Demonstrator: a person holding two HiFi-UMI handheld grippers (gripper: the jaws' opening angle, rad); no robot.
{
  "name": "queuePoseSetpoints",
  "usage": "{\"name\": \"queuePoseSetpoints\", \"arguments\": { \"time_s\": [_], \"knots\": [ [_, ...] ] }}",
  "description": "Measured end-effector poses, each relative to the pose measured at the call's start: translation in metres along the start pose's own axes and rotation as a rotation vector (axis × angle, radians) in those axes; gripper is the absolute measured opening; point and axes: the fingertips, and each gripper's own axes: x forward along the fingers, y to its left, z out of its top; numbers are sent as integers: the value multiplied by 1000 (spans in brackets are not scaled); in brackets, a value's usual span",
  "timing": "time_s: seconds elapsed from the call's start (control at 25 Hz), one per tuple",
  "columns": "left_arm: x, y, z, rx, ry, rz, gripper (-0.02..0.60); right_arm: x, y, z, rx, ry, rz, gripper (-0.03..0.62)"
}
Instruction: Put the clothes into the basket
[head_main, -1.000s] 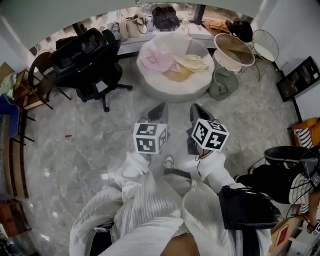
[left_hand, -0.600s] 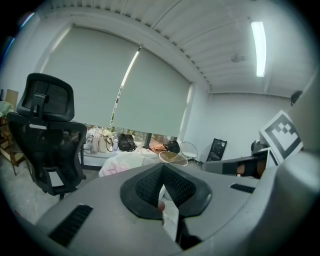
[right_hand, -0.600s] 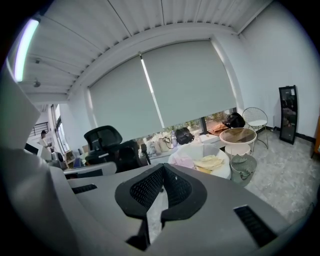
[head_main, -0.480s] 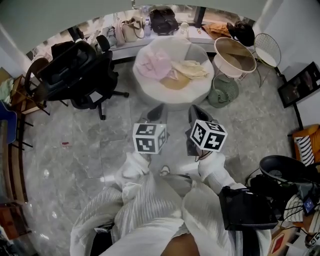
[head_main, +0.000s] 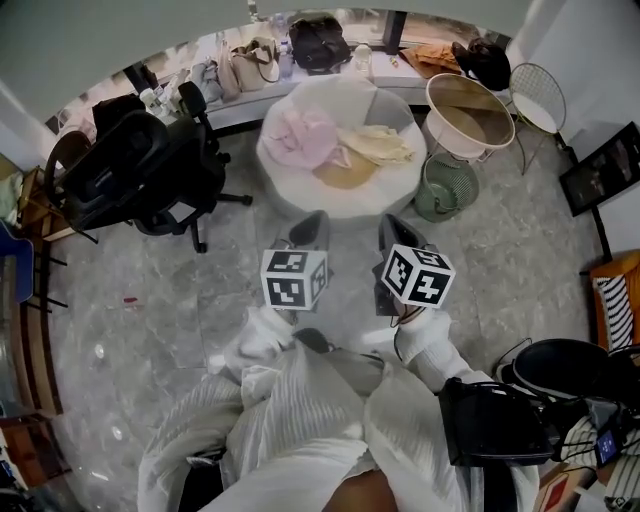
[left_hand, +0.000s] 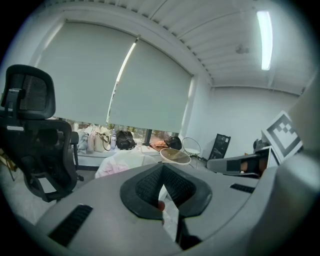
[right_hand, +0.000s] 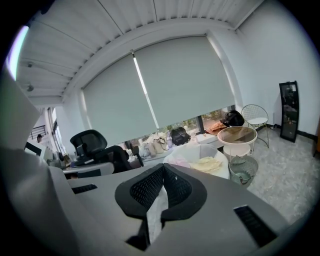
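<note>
Head view: your left hand-held gripper (head_main: 313, 226) and right hand-held gripper (head_main: 395, 232), jaws closed on nothing, side by side over the floor (head_main: 180, 290). Clothes (head_main: 340, 150) lie on the pouf (head_main: 335, 205) ahead; the basket (head_main: 444, 186) stands just beside it.

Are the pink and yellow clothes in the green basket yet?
No, the pink garment and yellow garment lie on the white pouf beside the green basket.
</note>
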Motion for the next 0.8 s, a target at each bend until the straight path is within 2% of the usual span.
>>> {"name": "queuePoseSetpoints", "arguments": {
  "time_s": [0.24,0.4,0.8],
  "knots": [
    [40,7,3,-8,45,-4,6,34,-25,4,35,39,-9,23],
    [67,29,12,27,43,-13,6,63,-30,14,42,26,-24,23],
    [160,76,81,19,7,-38,6,158,-46,86,42,-8,-43,23]
  ]
}}
